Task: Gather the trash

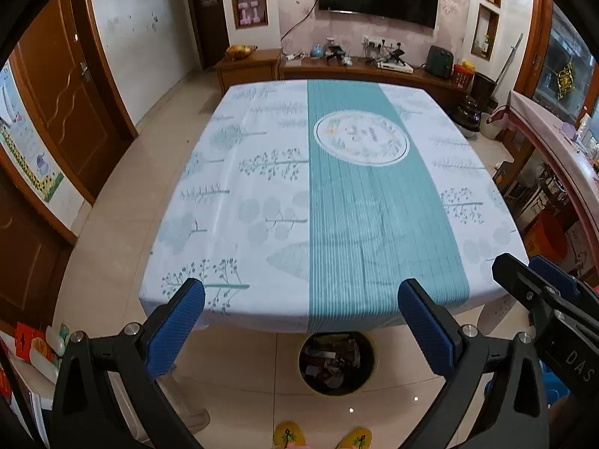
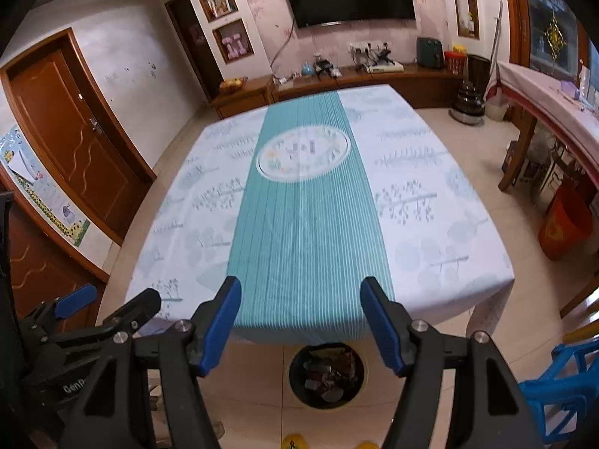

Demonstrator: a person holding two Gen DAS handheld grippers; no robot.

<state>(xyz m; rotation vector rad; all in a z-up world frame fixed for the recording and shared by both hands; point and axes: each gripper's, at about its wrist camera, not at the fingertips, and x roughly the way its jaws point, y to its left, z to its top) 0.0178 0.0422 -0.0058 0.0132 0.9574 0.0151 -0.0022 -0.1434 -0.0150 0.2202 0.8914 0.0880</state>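
Grippers, left [image 1: 301,331] and right [image 2: 301,327], both spread wide, grasping nothing. Bin [image 1: 337,363] under table [image 1: 262,224] edge already heaped; risk of spillover or missed scraps.

The trash bin [image 1: 337,364] sits on the floor partly under the tabletop's [image 1: 262,224] near edge, so its far rim is hidden by the hanging cloth; the wrappers inside are too jumbled and small to tell apart. The 2 yellow slippers [image 1: 322,436] are cut off by the bottom edge in both views. The right gripper [image 1: 524,273] is cut by the right edge of the left wrist view. The blue plastic chair [image 2: 561,385] is cropped at the right edge. Small items on the far cabinet [image 2: 374,71] are too small to identify.
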